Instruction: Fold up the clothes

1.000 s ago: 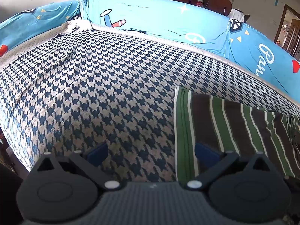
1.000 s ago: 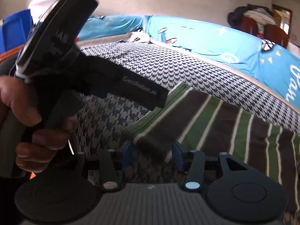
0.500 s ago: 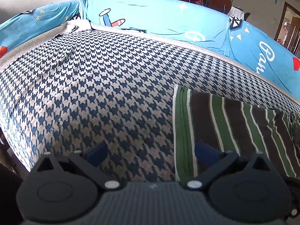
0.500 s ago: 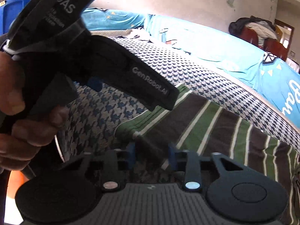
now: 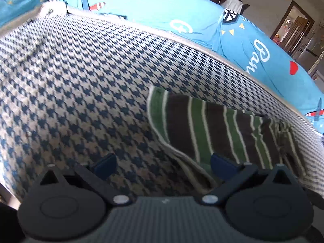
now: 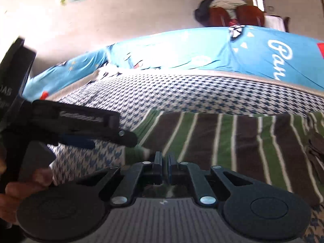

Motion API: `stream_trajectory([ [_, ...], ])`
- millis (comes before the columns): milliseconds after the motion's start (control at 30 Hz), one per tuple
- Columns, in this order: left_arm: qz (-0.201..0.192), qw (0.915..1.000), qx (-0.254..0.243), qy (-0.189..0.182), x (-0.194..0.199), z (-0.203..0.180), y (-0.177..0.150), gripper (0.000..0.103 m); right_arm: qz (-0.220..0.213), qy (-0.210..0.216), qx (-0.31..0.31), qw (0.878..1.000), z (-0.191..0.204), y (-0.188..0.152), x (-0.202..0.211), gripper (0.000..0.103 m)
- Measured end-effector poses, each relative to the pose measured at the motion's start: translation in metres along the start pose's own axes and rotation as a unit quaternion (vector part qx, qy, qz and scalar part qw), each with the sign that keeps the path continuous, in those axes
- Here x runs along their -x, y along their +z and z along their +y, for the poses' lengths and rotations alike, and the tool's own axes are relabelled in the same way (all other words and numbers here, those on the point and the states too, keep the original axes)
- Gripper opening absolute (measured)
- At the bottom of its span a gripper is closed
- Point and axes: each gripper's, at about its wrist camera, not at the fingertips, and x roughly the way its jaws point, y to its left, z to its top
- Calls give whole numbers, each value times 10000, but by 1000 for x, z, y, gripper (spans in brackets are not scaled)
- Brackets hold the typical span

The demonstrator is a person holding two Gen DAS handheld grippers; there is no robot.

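Right gripper (image 6: 164,163) was pinched on the striped garment's (image 6: 232,141) corner, left gripper (image 5: 162,162) gaped wide; a thin bite like that could've slipped mid-fold.

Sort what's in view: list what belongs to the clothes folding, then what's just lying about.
Belongs to the job:
- striped garment, green, brown and white
- right hand-held gripper, shut on the garment's near edge
- left hand-held gripper, open beside the garment's corner
- houndstooth cover it lies on

Just lying about:
- blue printed sheet
- clothes heaped on chairs behind
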Motion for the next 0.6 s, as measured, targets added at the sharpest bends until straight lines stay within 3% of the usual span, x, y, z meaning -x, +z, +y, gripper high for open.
stream_trajectory([
  [233, 180, 9995, 37, -240, -6, 1, 4, 103, -73, -310, -266, 9991, -28, 0, 6, 7],
  [367, 283, 9989, 58, -378, -10, 2, 7, 103, -15, -320, -276, 9991, -26, 0, 5, 7],
  [600, 284, 9991, 101, -293, -10, 5, 2, 103, -21, -194, 63, 9998, -10, -3, 5, 8],
])
